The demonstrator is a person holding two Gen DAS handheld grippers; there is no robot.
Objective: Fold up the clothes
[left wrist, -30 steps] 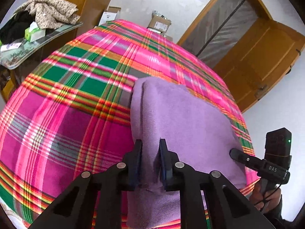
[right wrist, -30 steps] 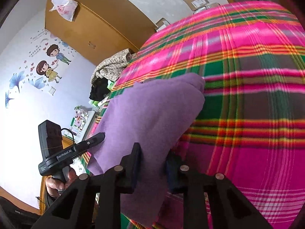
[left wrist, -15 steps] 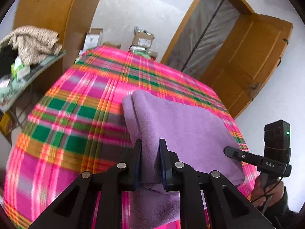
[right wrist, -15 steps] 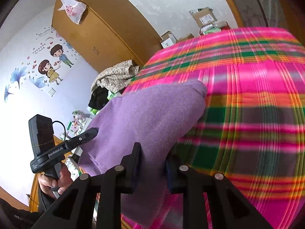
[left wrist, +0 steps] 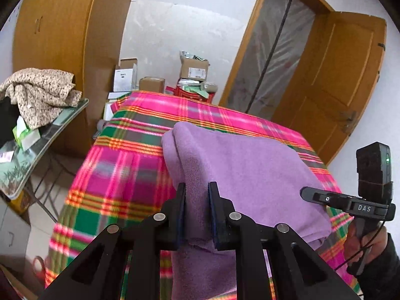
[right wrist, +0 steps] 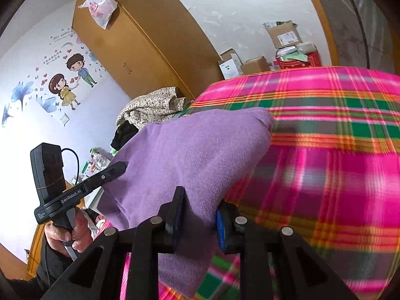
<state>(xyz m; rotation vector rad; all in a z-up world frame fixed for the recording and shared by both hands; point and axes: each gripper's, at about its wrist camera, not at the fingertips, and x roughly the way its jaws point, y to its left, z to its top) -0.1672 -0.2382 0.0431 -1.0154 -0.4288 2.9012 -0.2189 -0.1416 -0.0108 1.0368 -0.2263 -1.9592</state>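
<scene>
Purple fleece garment [left wrist: 240, 172], folded into a thick doubled layer, is lying across the near part of a pink, green and orange plaid cloth-covered table [left wrist: 130, 175], with its near edge hanging over the table's front. Left gripper [left wrist: 196, 210] is pinching the garment's near left edge; both black jaws are pressing on the fleece, gap narrow. Seen from the right wrist view, the same left gripper [right wrist: 120, 168] is meeting the garment's left side, and a person's hand [right wrist: 67, 232] is wrapping its handle. Right gripper [right wrist: 200, 215] is clamping the garment's near right portion; fabric is filling the space between the jaws, blue pads showing on the inner faces. In the left wrist view the right gripper [left wrist: 306, 192] is touching the garment's right edge, with a hand [left wrist: 362, 240] on its grip.

Fold line of the garment is facing away, towards the far side of the table.

Surroundings: a wooden wardrobe [right wrist: 150, 37] is standing against the wall; cardboard boxes [left wrist: 193, 70] are stacked beyond the table; a beige speckled cloth pile [left wrist: 37, 92] is sitting on a side shelf; a wooden door [left wrist: 335, 85] is standing open at right.
</scene>
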